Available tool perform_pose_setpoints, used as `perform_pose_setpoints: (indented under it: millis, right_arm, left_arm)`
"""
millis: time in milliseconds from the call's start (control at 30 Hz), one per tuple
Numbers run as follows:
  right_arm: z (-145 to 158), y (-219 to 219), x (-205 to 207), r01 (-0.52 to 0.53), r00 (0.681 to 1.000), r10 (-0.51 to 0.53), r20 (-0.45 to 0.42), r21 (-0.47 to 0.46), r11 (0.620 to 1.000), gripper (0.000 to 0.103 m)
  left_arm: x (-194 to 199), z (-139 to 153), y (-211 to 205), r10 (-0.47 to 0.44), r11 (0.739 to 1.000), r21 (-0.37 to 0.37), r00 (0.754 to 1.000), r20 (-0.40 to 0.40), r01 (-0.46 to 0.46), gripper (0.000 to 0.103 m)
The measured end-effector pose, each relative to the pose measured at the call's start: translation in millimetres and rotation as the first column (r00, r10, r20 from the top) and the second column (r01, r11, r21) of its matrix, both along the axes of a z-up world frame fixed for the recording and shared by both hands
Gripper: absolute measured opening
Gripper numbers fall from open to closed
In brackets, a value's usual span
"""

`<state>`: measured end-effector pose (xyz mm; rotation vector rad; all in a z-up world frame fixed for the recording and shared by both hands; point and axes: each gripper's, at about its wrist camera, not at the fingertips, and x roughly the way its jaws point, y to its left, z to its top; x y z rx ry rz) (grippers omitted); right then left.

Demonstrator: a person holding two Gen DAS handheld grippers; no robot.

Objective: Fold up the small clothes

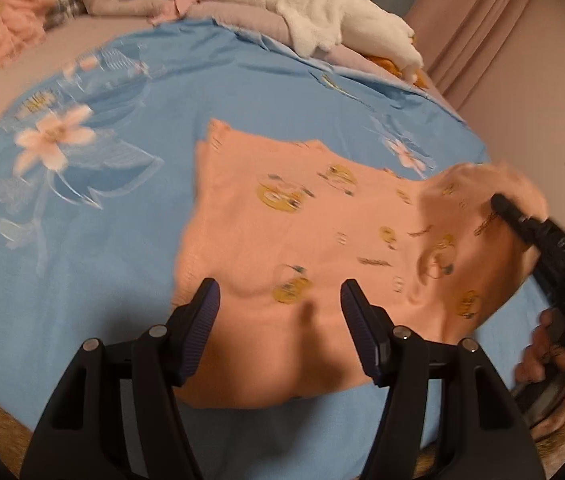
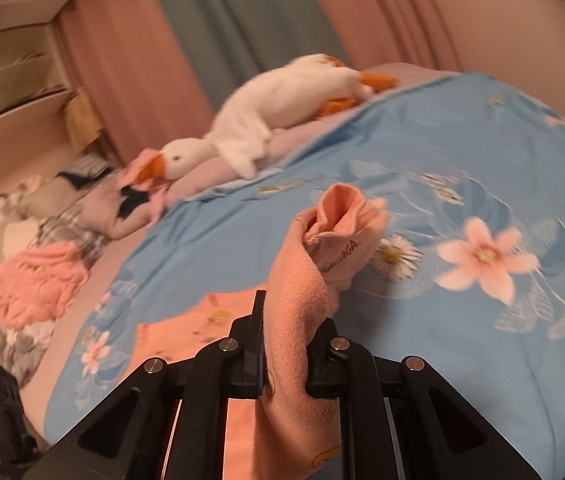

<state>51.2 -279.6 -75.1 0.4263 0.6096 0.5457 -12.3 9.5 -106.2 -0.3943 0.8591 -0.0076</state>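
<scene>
A small peach shirt with yellow cartoon prints lies spread on the blue floral sheet. My left gripper is open and empty, its jaws hovering over the shirt's near edge. My right gripper is shut on the shirt's sleeve end and lifts it off the sheet; the cuff bunches up beyond the fingers. In the left wrist view the right gripper shows at the right, holding that raised sleeve.
A white plush goose lies along the far edge of the bed, also in the right wrist view. Pink and dark clothes are piled at the bed's head. Curtains hang behind.
</scene>
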Motion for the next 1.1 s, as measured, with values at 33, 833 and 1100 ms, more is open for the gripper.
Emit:
perform_pose_setpoints:
  millis: [33, 833, 1100]
  right_arm:
    - [5.1, 7.0, -0.5, -0.026, 1.0, 0.027, 0.014, -0.01, 1.0, 0.015]
    - [-21.5, 143.7, -27.2, -0.557, 0.831, 0.546, -0.106, -0.167, 0.814, 0.041]
    - [13.1, 76.3, -26.1, -0.433, 0.9, 0.435, 0.015, -0.065, 0.899, 0.07]
  left_arm:
    - [-1.2, 1.3, 2.7, 0.011, 1.0, 0.012, 1.0, 0.004, -0.011, 0.064]
    - [-10.7, 2.0, 60.2, 0.141, 0.988, -0.064, 0.99, -0.025, -0.142, 0.067]
    - [7.0, 15.6, 35.8, -0.02, 0.981, -0.192, 1.0, 0.017, 0.023, 0.076]
